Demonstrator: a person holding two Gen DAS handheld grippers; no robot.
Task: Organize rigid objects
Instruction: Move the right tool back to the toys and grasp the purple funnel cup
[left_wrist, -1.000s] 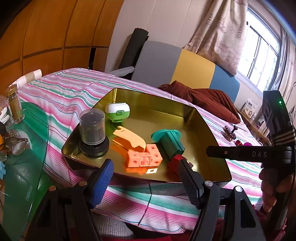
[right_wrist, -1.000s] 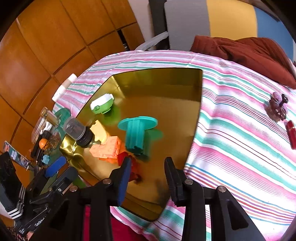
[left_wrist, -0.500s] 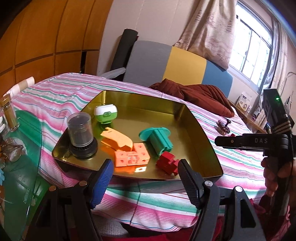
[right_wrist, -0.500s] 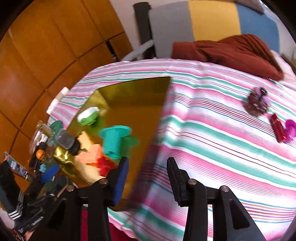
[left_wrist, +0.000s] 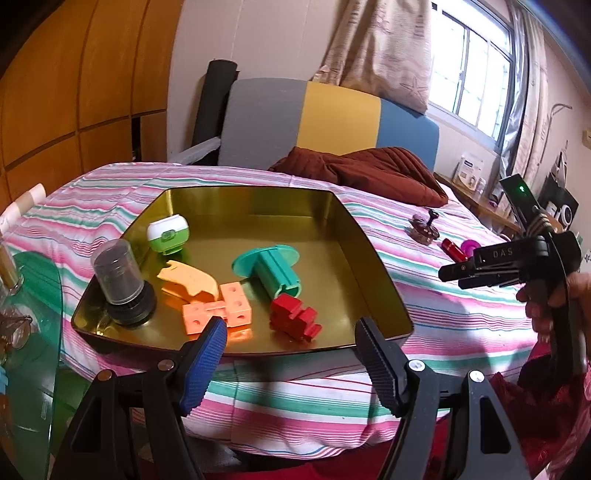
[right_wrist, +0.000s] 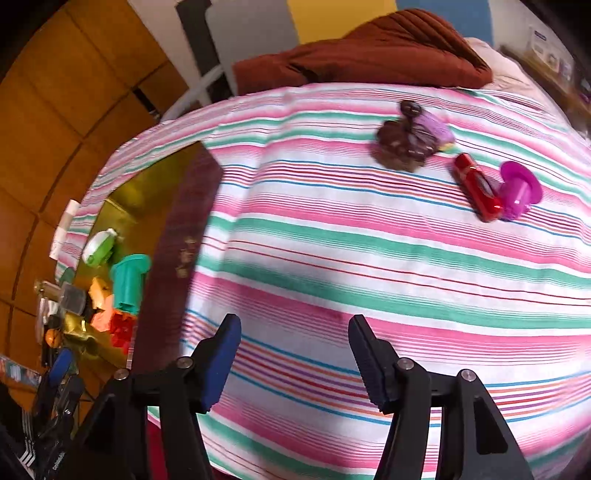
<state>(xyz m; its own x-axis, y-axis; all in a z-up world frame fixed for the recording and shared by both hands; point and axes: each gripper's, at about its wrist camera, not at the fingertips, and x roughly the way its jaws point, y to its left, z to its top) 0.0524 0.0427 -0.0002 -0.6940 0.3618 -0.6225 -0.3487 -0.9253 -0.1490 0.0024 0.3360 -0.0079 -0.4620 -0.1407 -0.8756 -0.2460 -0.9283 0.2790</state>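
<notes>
A gold tray (left_wrist: 373, 254) sits on the striped cloth and holds a red block (left_wrist: 293, 317), a teal spool (left_wrist: 275, 267), orange cubes (left_wrist: 218, 308), an orange curved piece (left_wrist: 188, 280), a green-white case (left_wrist: 168, 232) and a clear jar (left_wrist: 122, 280). My left gripper (left_wrist: 291, 347) is open and empty at the tray's near edge. My right gripper (right_wrist: 295, 354) is open and empty over bare cloth, right of the tray (right_wrist: 177, 251). Far right on the cloth lie a red tube (right_wrist: 478, 186), a magenta spool (right_wrist: 519, 190) and a dark purple toy (right_wrist: 406, 142).
A brown blanket (left_wrist: 362, 166) and a grey-yellow-blue headboard (left_wrist: 332, 122) stand behind. A green glass table (left_wrist: 33, 332) with a bottle and glasses is at the left. The right gripper shows in the left wrist view (left_wrist: 454, 275).
My right gripper swung right, away from the tray and the red block, to above the bare cloth. The left gripper drew back and rose a little. Both stayed open.
</notes>
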